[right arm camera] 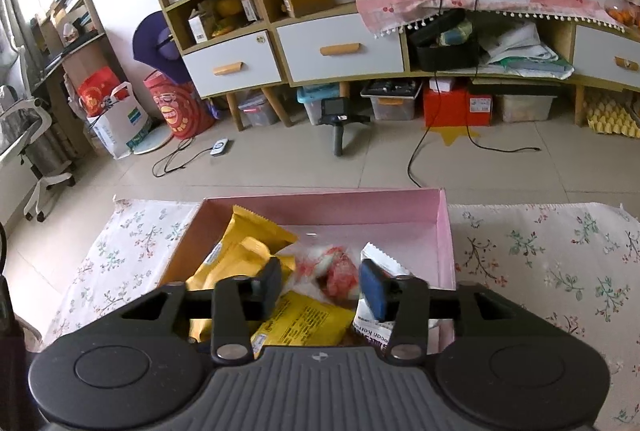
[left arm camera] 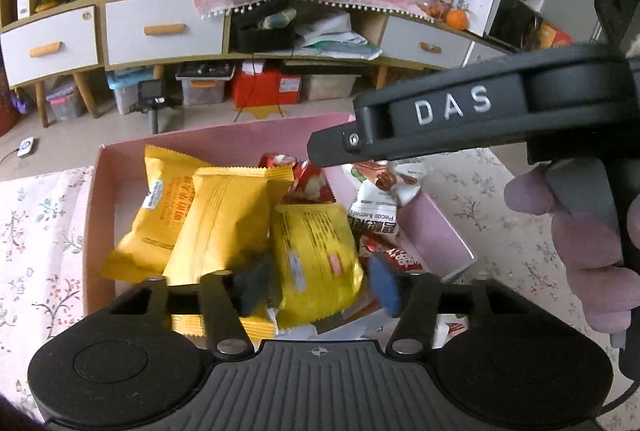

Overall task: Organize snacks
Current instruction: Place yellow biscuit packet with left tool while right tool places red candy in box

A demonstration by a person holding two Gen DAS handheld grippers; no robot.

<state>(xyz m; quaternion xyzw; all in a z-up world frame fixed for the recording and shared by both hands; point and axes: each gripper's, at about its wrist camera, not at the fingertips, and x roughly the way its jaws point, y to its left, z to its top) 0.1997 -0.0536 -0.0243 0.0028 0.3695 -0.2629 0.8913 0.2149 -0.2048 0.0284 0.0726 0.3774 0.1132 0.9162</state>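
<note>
An open pink box (left arm camera: 90,231) holds a heap of snacks: three yellow packets (left arm camera: 228,215), red-and-white packets (left arm camera: 308,183) and a white pecan packet (left arm camera: 376,207). My left gripper (left arm camera: 320,287) hangs over the box's near end, open, with the nearest yellow packet (left arm camera: 316,255) lying loose between its fingers. The right gripper's black body (left arm camera: 452,111) reaches in from the right, held by a hand (left arm camera: 580,243). In the right wrist view my right gripper (right arm camera: 322,289) is open over the box (right arm camera: 320,207), above a red-and-white packet (right arm camera: 336,267), with the white packet (right arm camera: 370,331) by its blue pad.
The box stands on a floral cloth (right arm camera: 560,263) on a low surface. Beyond lie a tiled floor (right arm camera: 320,167) with cables, a small tripod camera (right arm camera: 338,119), and a long cabinet (right arm camera: 340,47) with drawers, bins and a fan.
</note>
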